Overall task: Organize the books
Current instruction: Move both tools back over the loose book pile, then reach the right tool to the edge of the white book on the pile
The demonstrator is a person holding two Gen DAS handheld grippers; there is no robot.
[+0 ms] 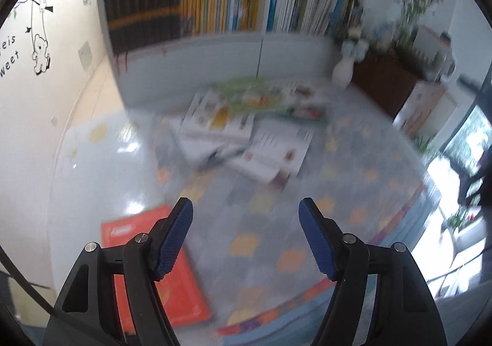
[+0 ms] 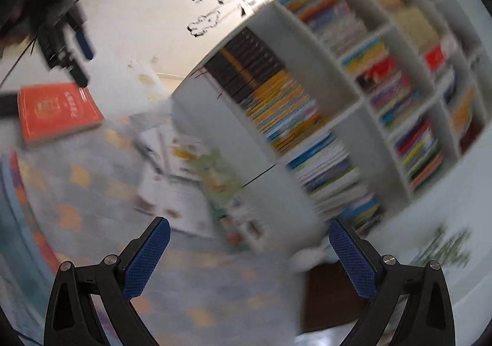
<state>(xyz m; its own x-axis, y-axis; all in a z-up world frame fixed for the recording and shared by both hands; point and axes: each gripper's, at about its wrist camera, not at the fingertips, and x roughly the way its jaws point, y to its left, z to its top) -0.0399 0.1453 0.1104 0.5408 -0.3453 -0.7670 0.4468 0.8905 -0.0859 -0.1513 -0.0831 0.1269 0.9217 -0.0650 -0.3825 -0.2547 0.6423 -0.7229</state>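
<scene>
1. Left wrist view: your left gripper (image 1: pixel 246 210) is open, nothing between the pads, hanging over the mat (image 1: pixel 276 223).
2. A red book (image 1: pixel 184 281) lies flat on the mat just under the left finger.
3. A pile of books (image 1: pixel 243 127) sprawls on the floor ahead, blurred, near the foot of the bookshelf (image 1: pixel 190 54). Shelf compartments above are packed with upright books.
4. A white vase (image 1: pixel 343 71) stands right of the shelf, beside a brown cabinet (image 1: pixel 384 84).
5. Right wrist view: your right gripper (image 2: pixel 249 233) is wide open and empty. View is tilted and heavily blurred.
6. The pile of books (image 2: pixel 184 180) lies on the floor ahead, beside the bookshelf (image 2: pixel 307 75).
7. The red book (image 2: pixel 58 112) sits upper left, with your left gripper (image 2: pixel 77 54) just above it.
</scene>
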